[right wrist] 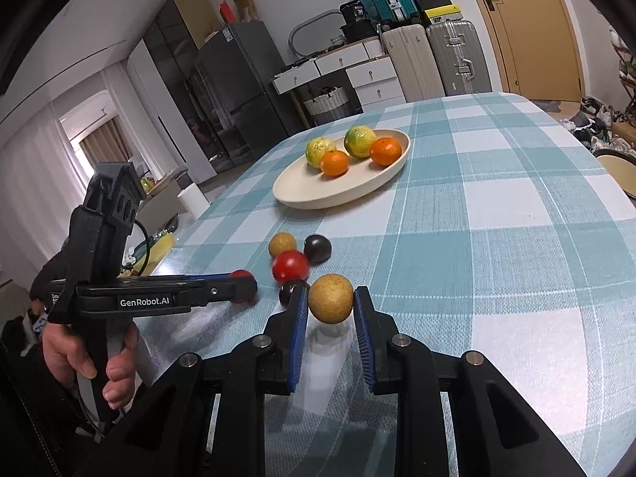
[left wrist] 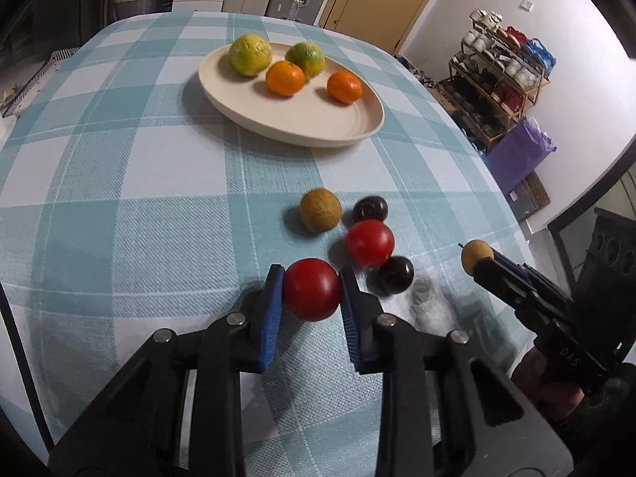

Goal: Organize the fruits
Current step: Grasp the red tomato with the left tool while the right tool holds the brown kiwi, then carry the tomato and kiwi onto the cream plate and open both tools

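My left gripper (left wrist: 312, 284) is shut on a red tomato (left wrist: 313, 289), held just above the checked tablecloth; it also shows in the right wrist view (right wrist: 243, 285). My right gripper (right wrist: 330, 297) is shut on a tan round fruit (right wrist: 330, 298), lifted off the cloth; it also shows in the left wrist view (left wrist: 477, 256). On the cloth lie another tan fruit (left wrist: 320, 210), a second red tomato (left wrist: 369, 243) and two dark plums (left wrist: 370, 208) (left wrist: 390, 276). A cream plate (left wrist: 294, 119) farther back holds two green-yellow citrus (left wrist: 250, 55) (left wrist: 305, 58) and two oranges (left wrist: 285, 78) (left wrist: 344, 86).
The table's right edge (left wrist: 497, 183) drops toward a shoe rack (left wrist: 501, 79) and a purple bag (left wrist: 520, 151). Behind the table stand suitcases (right wrist: 453, 55), white drawers (right wrist: 357, 71) and a wicker basket (right wrist: 328, 105). A chair seat (right wrist: 616, 171) sits at the right.
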Demonstrator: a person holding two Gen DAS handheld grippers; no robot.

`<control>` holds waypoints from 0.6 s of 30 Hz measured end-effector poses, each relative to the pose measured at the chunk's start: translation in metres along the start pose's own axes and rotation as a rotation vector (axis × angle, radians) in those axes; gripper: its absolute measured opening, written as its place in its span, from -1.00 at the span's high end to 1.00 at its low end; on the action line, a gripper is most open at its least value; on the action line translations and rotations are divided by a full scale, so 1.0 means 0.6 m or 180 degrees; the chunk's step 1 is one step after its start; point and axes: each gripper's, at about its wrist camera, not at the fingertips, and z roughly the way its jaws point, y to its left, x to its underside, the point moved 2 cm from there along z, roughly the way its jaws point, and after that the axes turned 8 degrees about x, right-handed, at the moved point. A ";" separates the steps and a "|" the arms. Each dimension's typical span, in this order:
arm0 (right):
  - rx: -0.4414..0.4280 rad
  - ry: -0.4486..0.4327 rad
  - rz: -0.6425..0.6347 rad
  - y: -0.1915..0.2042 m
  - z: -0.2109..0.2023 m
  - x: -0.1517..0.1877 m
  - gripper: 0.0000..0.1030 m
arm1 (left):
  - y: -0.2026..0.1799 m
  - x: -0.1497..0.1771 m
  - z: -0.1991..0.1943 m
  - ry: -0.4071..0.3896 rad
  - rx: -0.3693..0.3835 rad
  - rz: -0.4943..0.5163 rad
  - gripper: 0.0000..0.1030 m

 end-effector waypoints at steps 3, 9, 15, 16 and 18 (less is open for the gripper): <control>-0.0019 0.0000 -0.0028 0.003 0.004 -0.007 0.54 | 0.009 -0.013 -0.009 -0.0047 -0.0023 -0.0044 0.52; -0.0062 0.0036 -0.0031 0.006 0.021 -0.028 0.54 | 0.024 -0.050 -0.026 -0.0165 -0.0032 -0.0069 0.52; -0.0118 0.0027 -0.0043 0.015 0.030 -0.057 0.54 | 0.040 -0.096 -0.033 -0.0289 0.0004 -0.0132 0.52; -0.0101 -0.0009 -0.0056 0.016 0.030 -0.064 0.54 | 0.043 -0.104 -0.033 -0.0303 0.0016 -0.0137 0.52; -0.0099 -0.0074 -0.0074 0.021 0.030 -0.080 0.54 | 0.049 -0.122 -0.032 -0.0333 0.0018 -0.0150 0.52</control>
